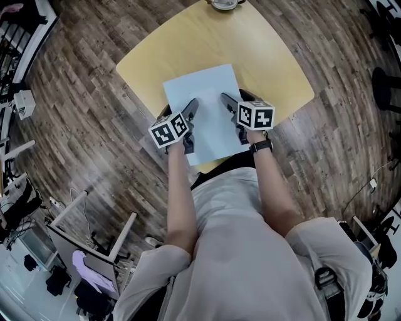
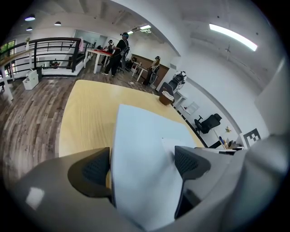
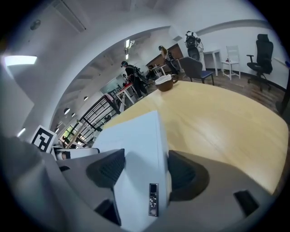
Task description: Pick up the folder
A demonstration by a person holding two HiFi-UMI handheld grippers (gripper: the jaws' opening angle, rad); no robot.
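A pale blue folder (image 1: 203, 94) lies flat on the yellow table (image 1: 276, 69), its near end past the table's edge towards me. My left gripper (image 1: 191, 114) is at the folder's left edge near the front. In the left gripper view the folder (image 2: 145, 136) runs between the wide-apart jaws of this gripper (image 2: 142, 165), and neither pad presses on it. My right gripper (image 1: 230, 111) is at the folder's right edge. In the right gripper view its jaws (image 3: 145, 170) straddle that edge of the folder (image 3: 136, 136), one pad over the sheet, the other over bare table (image 3: 217, 118); it is open.
A small bowl (image 1: 224, 4) sits at the table's far edge, also seen as the bowl (image 2: 166, 97) and bowl (image 3: 164, 83). Wood floor surrounds the table. People, desks and office chairs (image 3: 262, 50) stand far off. My torso is close to the near edge.
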